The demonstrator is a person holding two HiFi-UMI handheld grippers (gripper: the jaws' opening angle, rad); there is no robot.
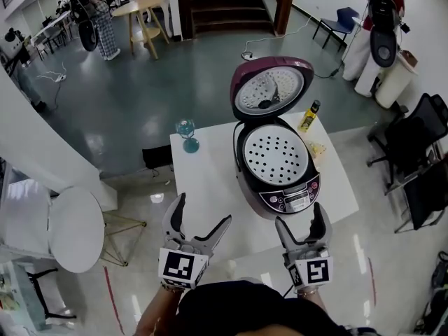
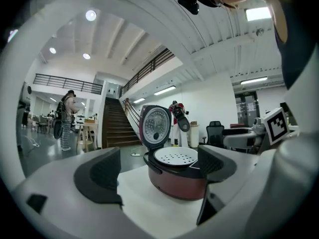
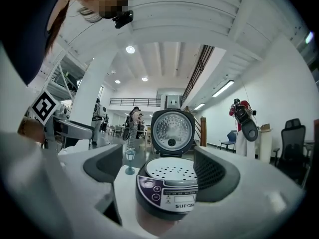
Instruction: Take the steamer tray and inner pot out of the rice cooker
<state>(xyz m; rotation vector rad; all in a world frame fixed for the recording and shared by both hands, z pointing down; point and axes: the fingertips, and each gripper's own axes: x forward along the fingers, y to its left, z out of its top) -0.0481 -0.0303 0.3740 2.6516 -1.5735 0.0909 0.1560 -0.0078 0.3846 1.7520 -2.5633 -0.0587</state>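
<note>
Nothing's out yet, I'd say; your left gripper point(image 1: 204, 210) and right gripper point(image 1: 300, 215) gape empty; the tray point(image 1: 274, 158) sits ahead of your fingers point(image 1: 173, 219) (lid's point(image 1: 269, 89) up); next, pinch its rim.

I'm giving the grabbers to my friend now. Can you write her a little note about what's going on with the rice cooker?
Left gripper: open, empty, held short of the rice cooker.
Right gripper: open, empty, pointing at the cooker's control panel.
The cooker stands on the white table with its lid up. The steamer tray sits in its top; the inner pot is hidden under the tray.
Done: only the lid is open.
Left: lift out the tray, then the pot.
</note>
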